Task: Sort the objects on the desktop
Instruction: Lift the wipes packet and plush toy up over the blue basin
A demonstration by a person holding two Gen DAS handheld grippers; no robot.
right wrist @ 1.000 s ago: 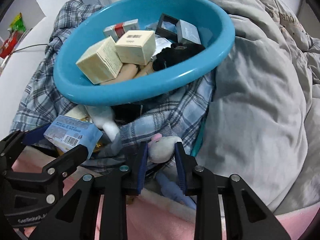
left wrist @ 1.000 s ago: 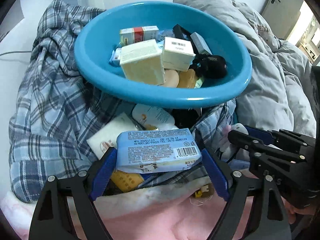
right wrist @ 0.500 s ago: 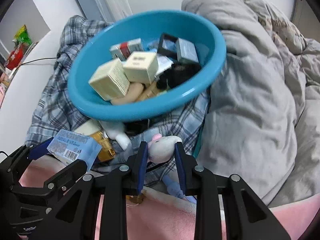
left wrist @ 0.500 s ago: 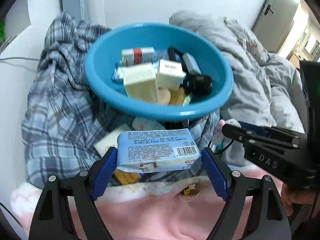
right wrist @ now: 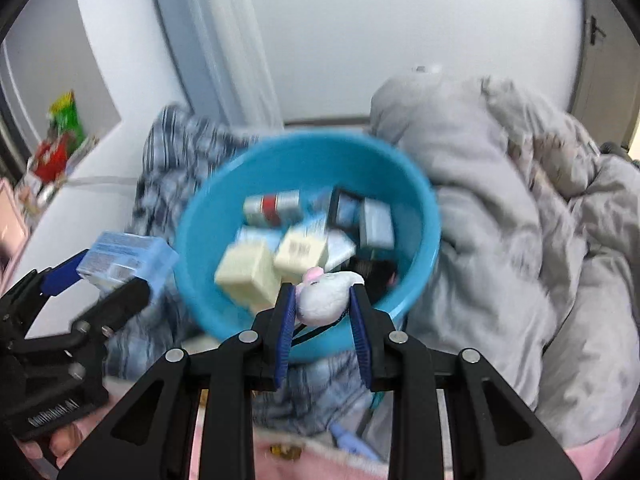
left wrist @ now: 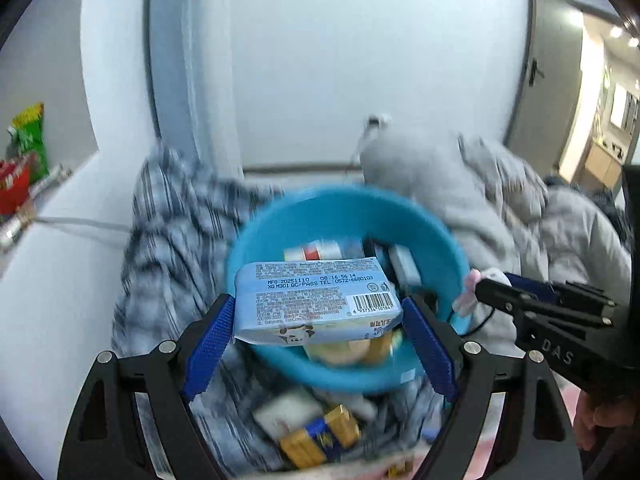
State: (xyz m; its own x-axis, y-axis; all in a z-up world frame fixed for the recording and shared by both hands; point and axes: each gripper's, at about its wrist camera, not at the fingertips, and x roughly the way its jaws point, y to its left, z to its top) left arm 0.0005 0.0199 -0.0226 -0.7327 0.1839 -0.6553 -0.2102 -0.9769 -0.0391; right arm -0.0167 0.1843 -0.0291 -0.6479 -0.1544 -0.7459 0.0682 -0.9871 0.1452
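Left gripper (left wrist: 316, 316) fingers clamped across the short ends of a light-blue soft-pack of wipes (left wrist: 316, 300), held above the round blue plastic basin (left wrist: 440, 240). Pack looks light and squashy, so end grip suits. Right gripper (right wrist: 322, 312) fingers clamped on a small white plush toy (right wrist: 326, 294), soft, over basin's near rim

Motion blur smears the items in the blue basin (right wrist: 208, 216), perhaps small boxes, labels unreadable.
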